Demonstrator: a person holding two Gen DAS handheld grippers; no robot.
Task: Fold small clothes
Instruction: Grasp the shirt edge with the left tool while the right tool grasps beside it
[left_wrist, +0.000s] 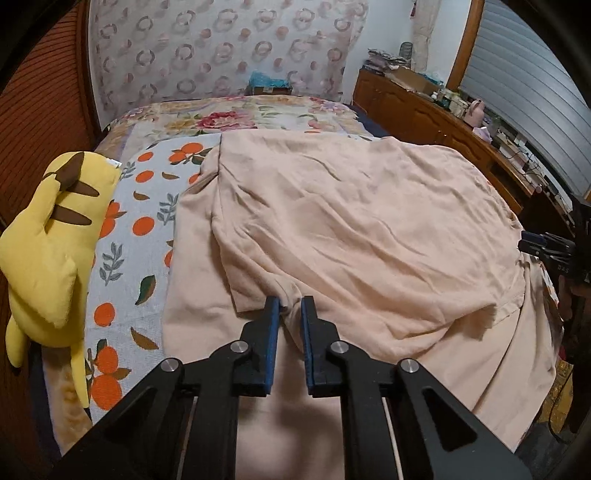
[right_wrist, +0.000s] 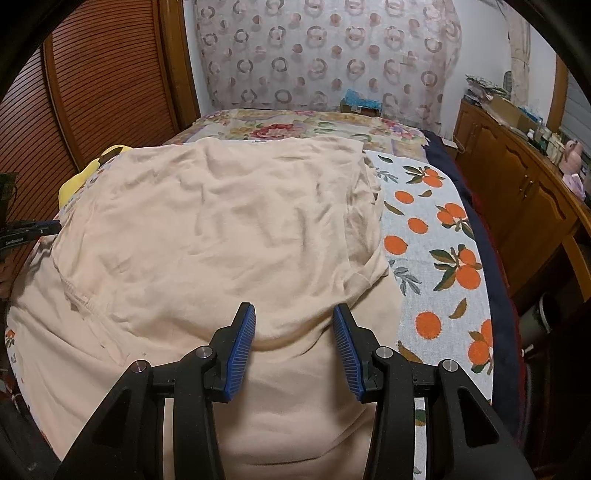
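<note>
A pale peach garment (left_wrist: 351, 221) lies spread on the bed, its upper layer folded over a lower one. My left gripper (left_wrist: 291, 301) is shut on a pinch of the folded layer's near edge. In the right wrist view the same garment (right_wrist: 229, 229) fills the middle. My right gripper (right_wrist: 293, 314) is open, its blue pads on either side of the folded layer's near edge, just above the cloth. The right gripper also shows at the far right of the left wrist view (left_wrist: 546, 247), and the left gripper shows at the left edge of the right wrist view (right_wrist: 33, 229).
An orange-print blanket (right_wrist: 436, 236) covers the bed under the garment. A yellow plush toy (left_wrist: 51, 229) lies at the bed's left edge. A wooden dresser (right_wrist: 517, 192) with clutter stands on the right. A floral quilt (left_wrist: 236, 118) lies at the far end.
</note>
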